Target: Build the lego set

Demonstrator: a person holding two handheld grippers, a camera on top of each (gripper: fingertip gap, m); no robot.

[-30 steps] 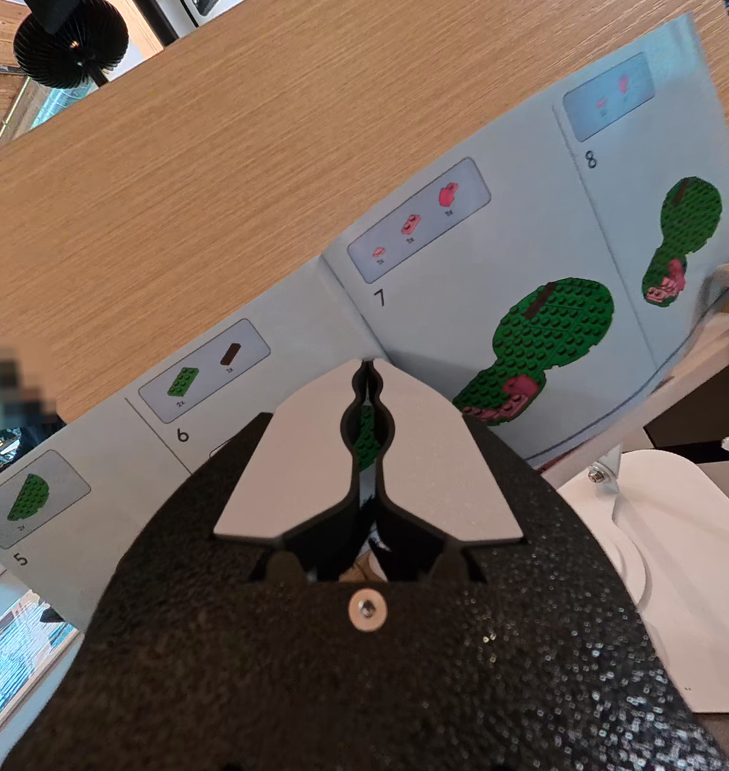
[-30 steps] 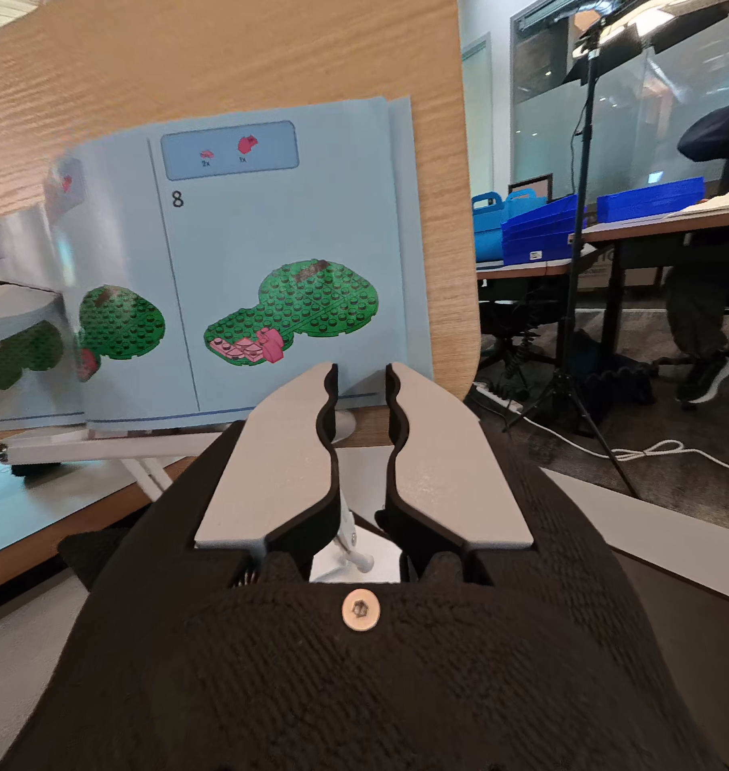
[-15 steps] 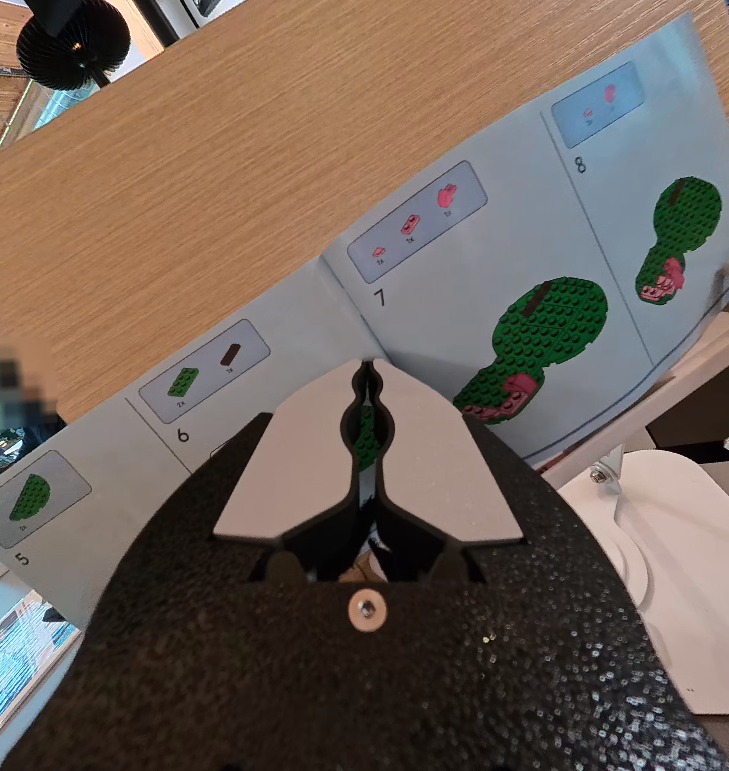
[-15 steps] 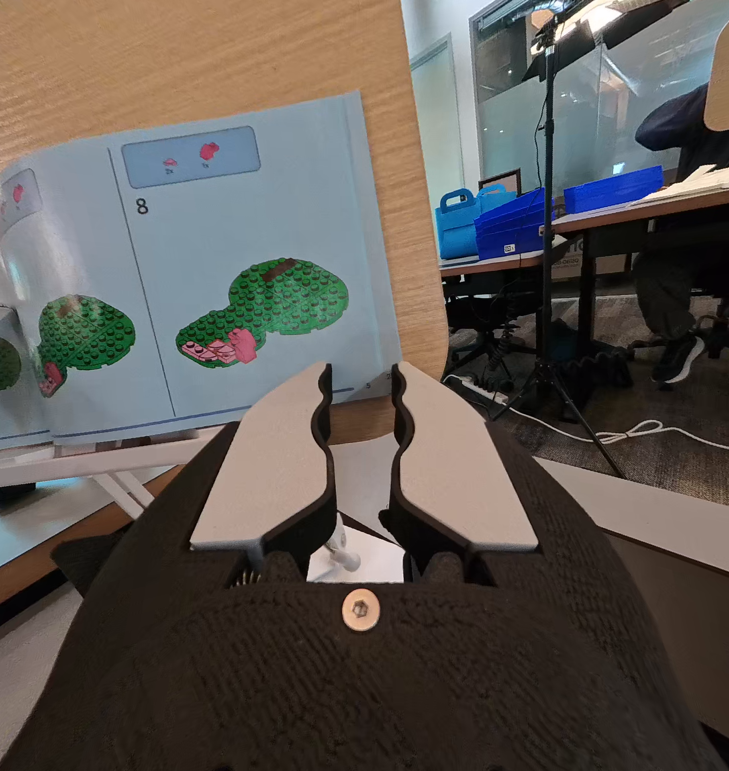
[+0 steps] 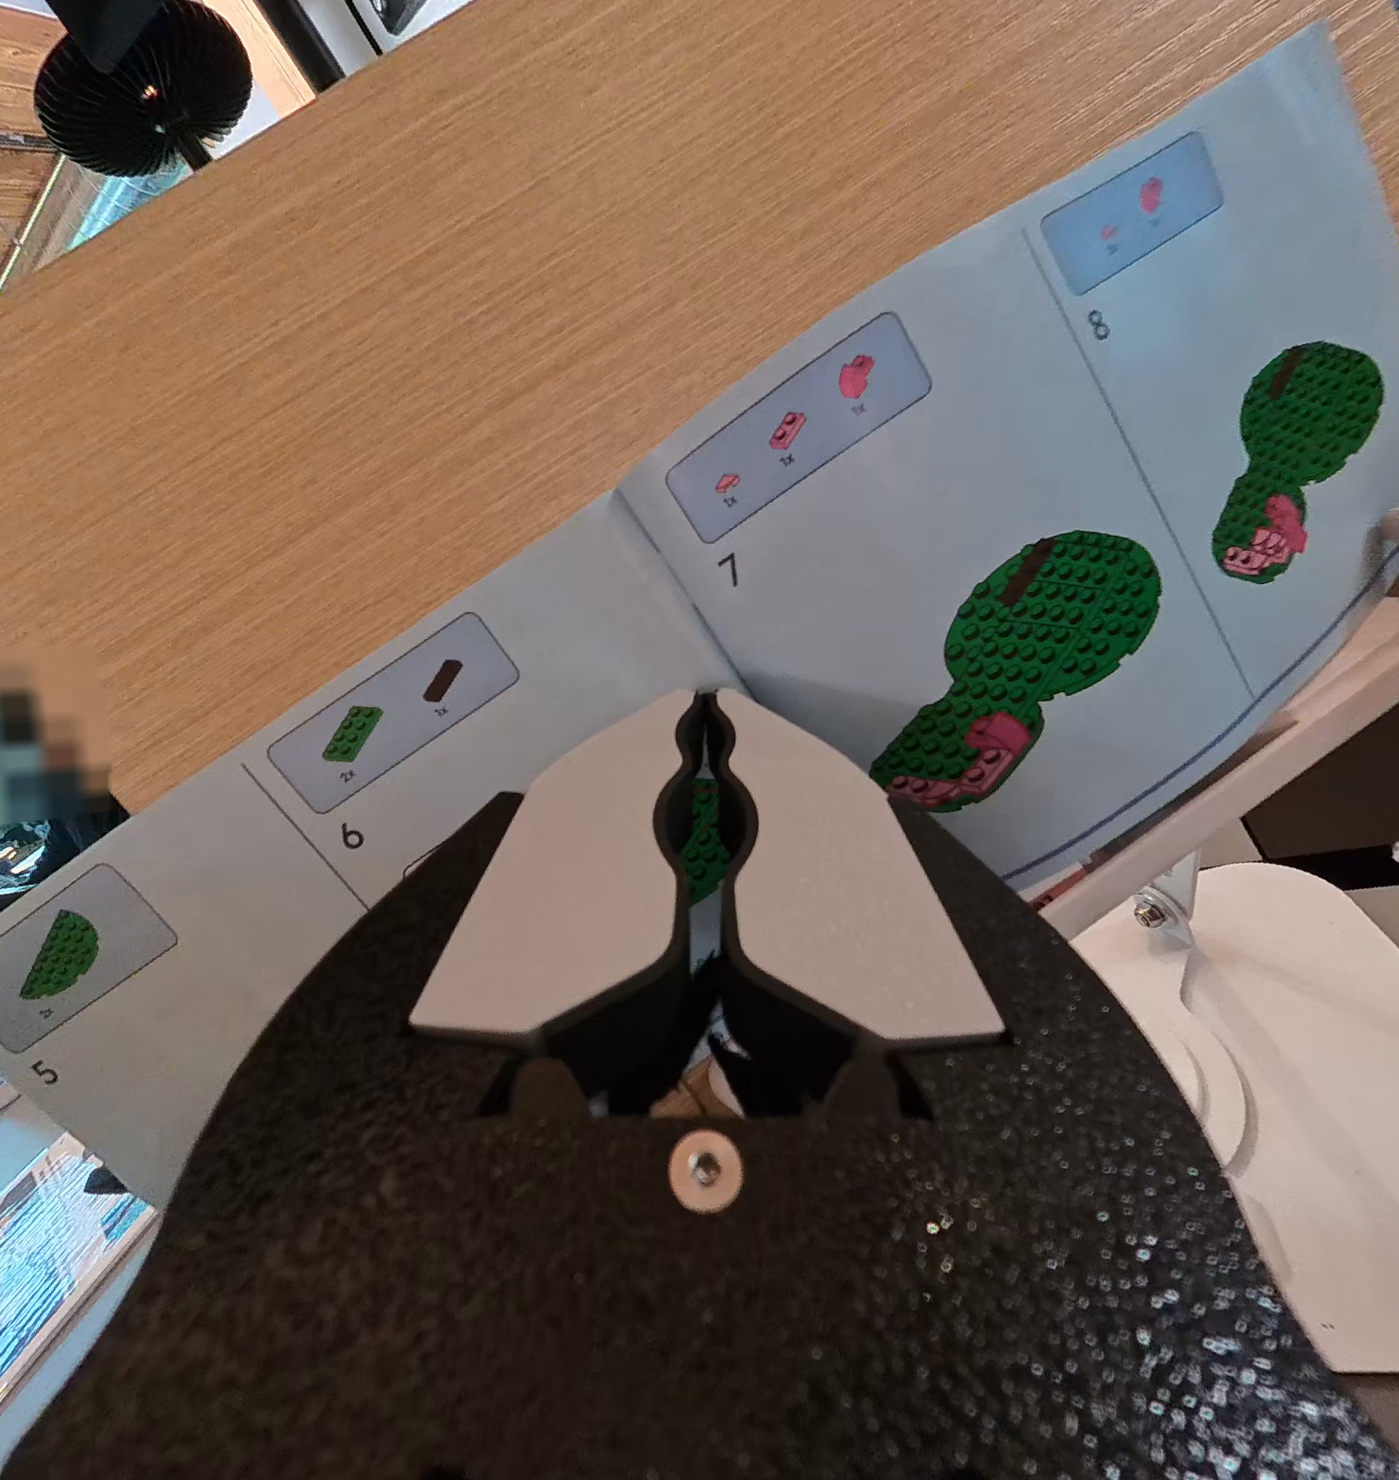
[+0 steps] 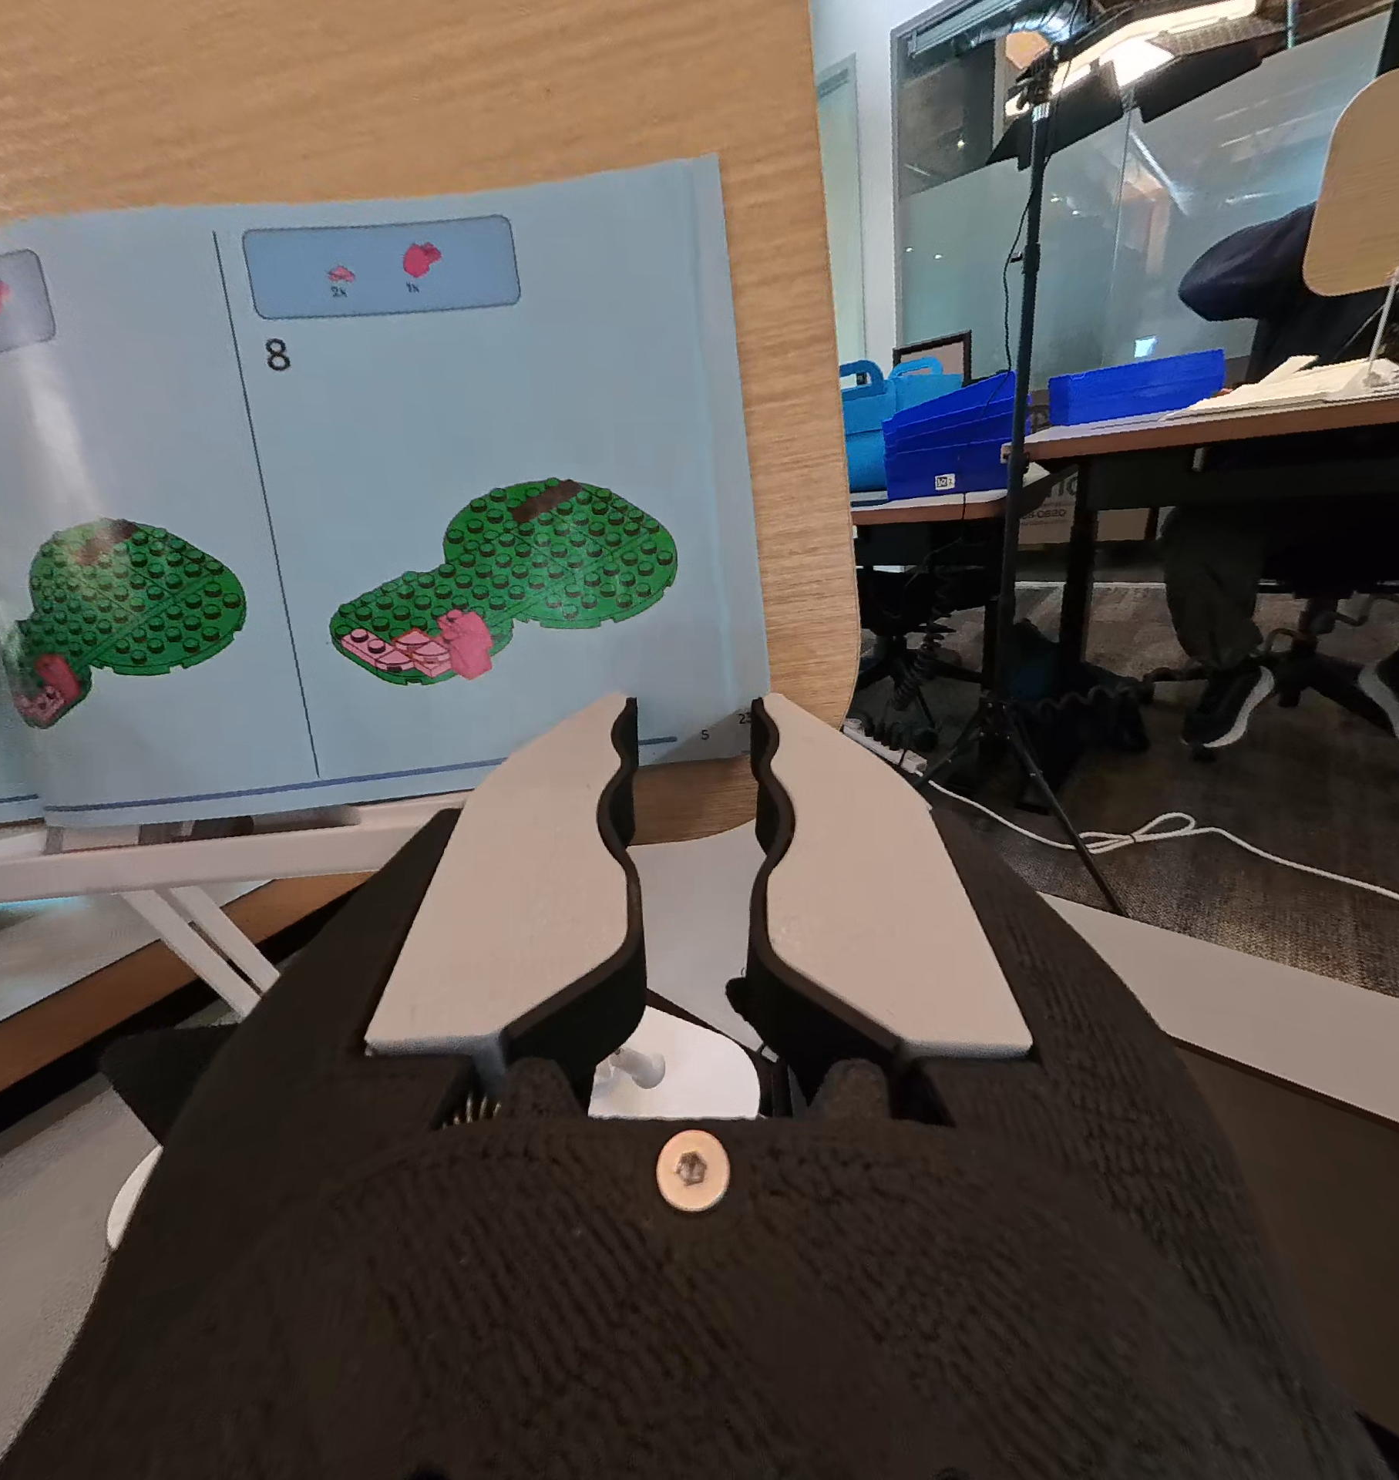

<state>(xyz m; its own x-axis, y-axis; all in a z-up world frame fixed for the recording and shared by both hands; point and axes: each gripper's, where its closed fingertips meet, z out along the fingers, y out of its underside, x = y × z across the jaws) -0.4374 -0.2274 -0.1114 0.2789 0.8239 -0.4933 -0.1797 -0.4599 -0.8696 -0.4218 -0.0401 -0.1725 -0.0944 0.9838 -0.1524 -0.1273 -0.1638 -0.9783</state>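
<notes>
Left tongs (image 5: 708, 705): tips pressed together, nothing visibly pinched; aimed at the centre fold of the instruction booklet (image 5: 840, 609). Right tongs (image 6: 692, 713): spread, empty, pointed at the booklet's lower right corner (image 6: 712, 721).

Booklet stands open on a white stand (image 6: 199, 849), leaning against a wooden panel (image 5: 440, 320), printed build steps showing a green base with pink pieces. No actual bricks or assembled parts appear in either view, so where the set lies cannot be told. Judgement: consulting the instructions; no building progress shown, so assembly looks mostly ahead.

Background: blue bins (image 6: 1000, 432), a seated person (image 6: 1280, 448).
</notes>
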